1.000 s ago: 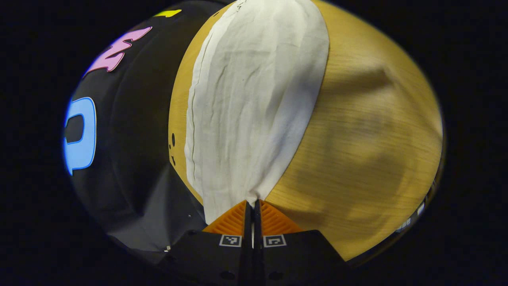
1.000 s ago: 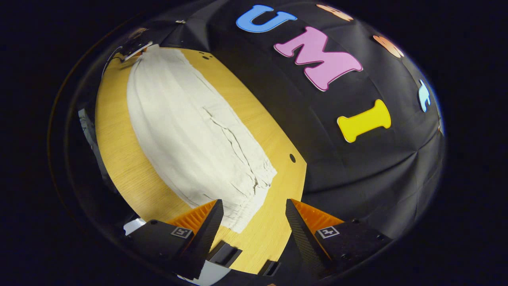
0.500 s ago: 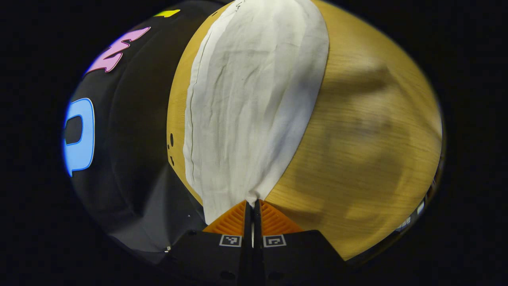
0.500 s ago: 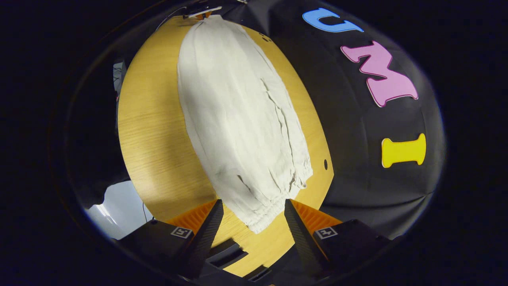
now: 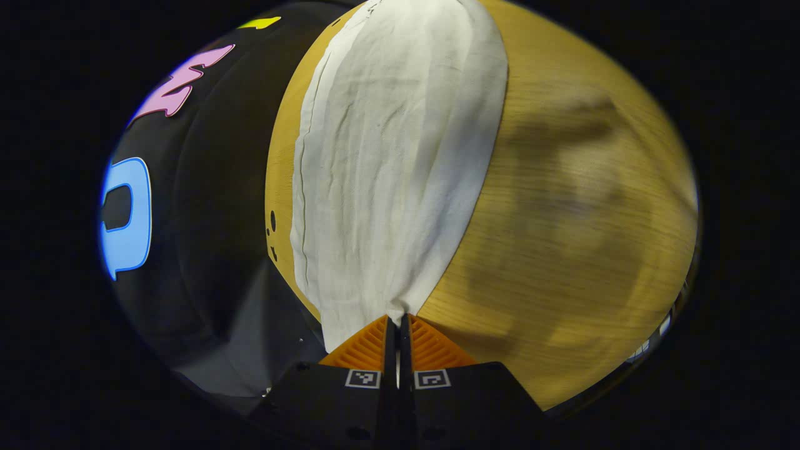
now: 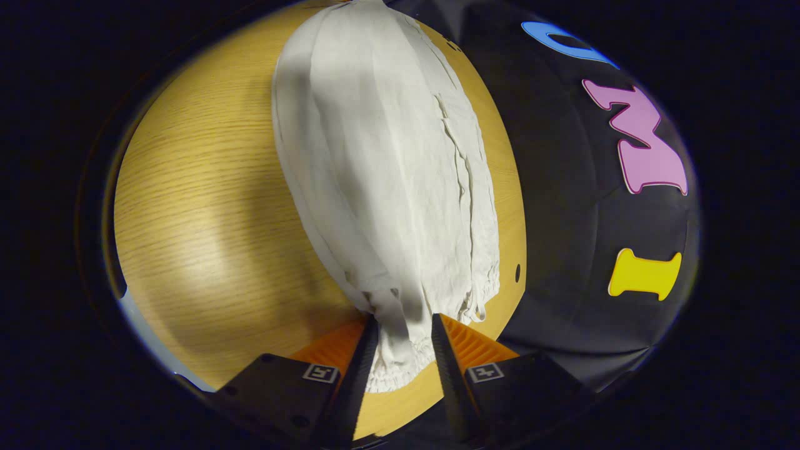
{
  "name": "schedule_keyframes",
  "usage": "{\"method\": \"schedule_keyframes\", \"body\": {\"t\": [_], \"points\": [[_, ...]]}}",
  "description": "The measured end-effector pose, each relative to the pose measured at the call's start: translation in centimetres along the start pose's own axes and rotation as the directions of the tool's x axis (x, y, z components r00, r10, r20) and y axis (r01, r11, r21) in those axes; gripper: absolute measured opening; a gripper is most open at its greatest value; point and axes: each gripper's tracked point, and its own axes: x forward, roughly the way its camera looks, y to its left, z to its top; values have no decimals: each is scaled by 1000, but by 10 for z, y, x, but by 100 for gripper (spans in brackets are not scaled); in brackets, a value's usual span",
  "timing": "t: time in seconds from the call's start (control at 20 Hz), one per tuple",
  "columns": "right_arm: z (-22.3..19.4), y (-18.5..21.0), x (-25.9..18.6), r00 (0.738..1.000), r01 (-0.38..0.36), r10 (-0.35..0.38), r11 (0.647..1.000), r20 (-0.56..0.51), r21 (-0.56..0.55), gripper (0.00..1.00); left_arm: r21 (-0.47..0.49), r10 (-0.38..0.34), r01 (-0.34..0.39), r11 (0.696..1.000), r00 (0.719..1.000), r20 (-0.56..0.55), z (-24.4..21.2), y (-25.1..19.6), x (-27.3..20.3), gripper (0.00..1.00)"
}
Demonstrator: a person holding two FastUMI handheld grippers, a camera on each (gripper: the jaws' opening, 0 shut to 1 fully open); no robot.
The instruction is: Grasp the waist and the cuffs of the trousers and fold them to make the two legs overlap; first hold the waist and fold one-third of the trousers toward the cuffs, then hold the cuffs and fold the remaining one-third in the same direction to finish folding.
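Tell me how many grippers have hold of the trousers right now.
1 for sure: the left gripper is pinched shut on one end of the trousers. The right gripper straddles the gathered other end, jaws apart.

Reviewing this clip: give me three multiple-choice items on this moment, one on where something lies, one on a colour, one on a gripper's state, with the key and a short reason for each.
1. Where do the trousers lie?
A. Stretched out on the wooden table
B. Hanging from the booth wall
C. Piled on the floor

2. What colour are the trousers?
A. Dark blue
B. Off-white
C. Red

3. How does the left gripper stand?
A. Wide open above bare table
B. Shut on the trousers' end
C. Open around a cup

Key: 1 A, the cloth lies lengthwise on the wood grain in both views. 2 B, the fabric is pale cream throughout. 3 B, in the left gripper view the fingers meet with the cloth pinched between them, while the right gripper is partly open, its fingers either side of the gathered end.
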Motion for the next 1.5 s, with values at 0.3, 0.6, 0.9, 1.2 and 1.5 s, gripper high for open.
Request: {"method": "schedule_keyframes", "body": {"t": [0.3,0.6,0.9,1.2,1.5], "points": [[-4,11,-1,999,-43,43,999,-20,20,6,-50,45,-46,998,999,-25,-2,1,4,5],[-6,11,-18,1000,16,-17,999,15,48,6,-214,41,-52,976,998,-55,-4,1,3,2],[6,-28,-42,988,135,-144,978,51,159,5,-421,135,-154,894,988,-75,20,14,-14,5],[27,-120,-42,952,271,-303,903,47,335,5,-548,237,-249,799,967,-94,38,83,-22,5],[37,-162,-6,943,285,-333,844,25,455,5,-678,277,-275,681,955,-109,57,135,-1,5]]}}
